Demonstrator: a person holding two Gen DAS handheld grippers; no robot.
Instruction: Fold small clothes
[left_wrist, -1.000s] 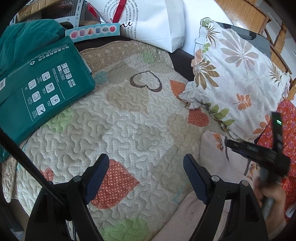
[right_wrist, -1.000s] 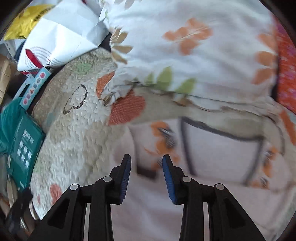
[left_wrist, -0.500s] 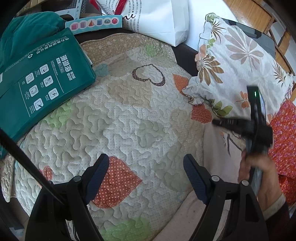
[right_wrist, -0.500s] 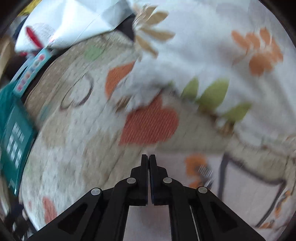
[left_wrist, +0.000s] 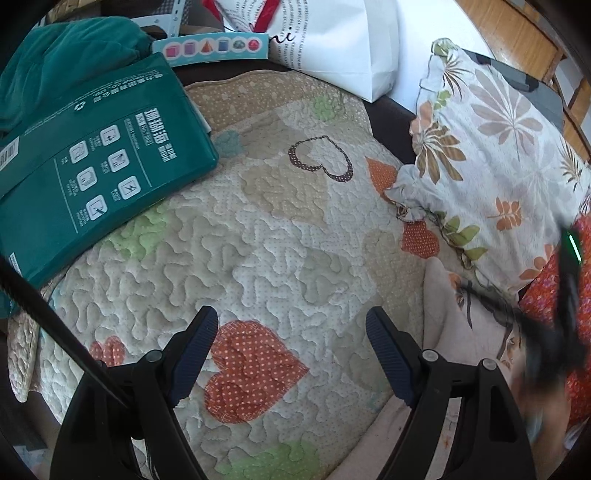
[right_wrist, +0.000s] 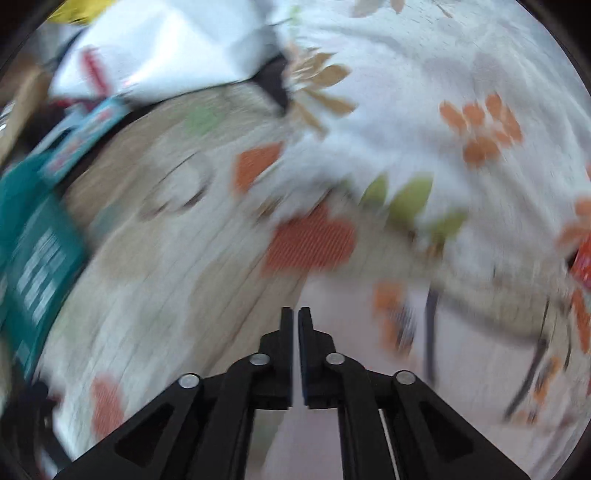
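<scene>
A pale pink small garment (left_wrist: 454, 321) with an orange and dark print lies on the quilt at the right, below the pillow. It also shows in the blurred right wrist view (right_wrist: 461, 350). My left gripper (left_wrist: 291, 350) is open and empty above the quilt's red heart patch, left of the garment. My right gripper (right_wrist: 294, 332) has its jaws closed together at the garment's left edge; the blur hides whether cloth is pinched. It also shows as a dark blur in the left wrist view (left_wrist: 554, 332).
A quilted heart-patterned cover (left_wrist: 258, 240) is the work surface. A green box (left_wrist: 88, 177) lies at the left, a white paper bag (left_wrist: 332, 40) at the back, a floral pillow (left_wrist: 491, 158) at the right, red cloth (left_wrist: 576, 295) at the far right.
My right gripper shut from open a second ago and now swings fast, moving down and right in the left wrist view. My left gripper has stayed open and nearly still.
</scene>
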